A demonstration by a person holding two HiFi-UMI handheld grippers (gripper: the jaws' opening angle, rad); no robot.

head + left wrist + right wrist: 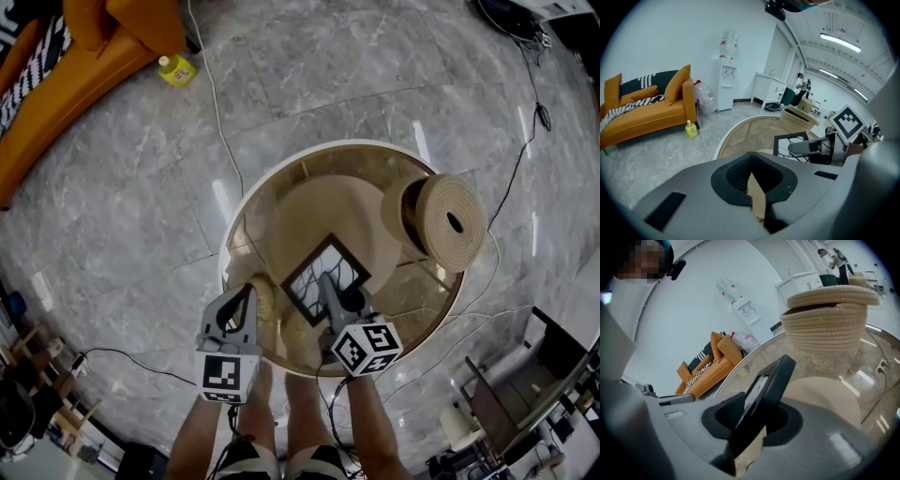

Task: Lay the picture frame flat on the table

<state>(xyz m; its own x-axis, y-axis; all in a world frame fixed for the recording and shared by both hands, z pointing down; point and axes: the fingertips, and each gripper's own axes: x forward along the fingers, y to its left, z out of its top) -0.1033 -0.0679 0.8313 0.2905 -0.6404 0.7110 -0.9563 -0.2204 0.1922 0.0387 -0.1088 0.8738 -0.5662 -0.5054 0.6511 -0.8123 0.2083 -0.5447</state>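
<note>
A black picture frame [325,274] with a line drawing stands tilted on the round glass table [281,171]. My right gripper [330,292] is at its near corner. In the right gripper view the frame [771,378] runs slanted between the two jaws of the right gripper [751,414]. It leans against the left pad, and the jaws are parted wider than the frame is thick. My left gripper [246,302] hovers over the table's near left edge, apart from the frame [790,140]. The left gripper [750,161] is shut, with nothing between its pads.
A woven rope basket [439,221] sits at the table's right side, and a round beige mat [323,211] lies under the frame. On the floor are an orange sofa [56,89], a yellow bottle [175,70] and several cables [214,94].
</note>
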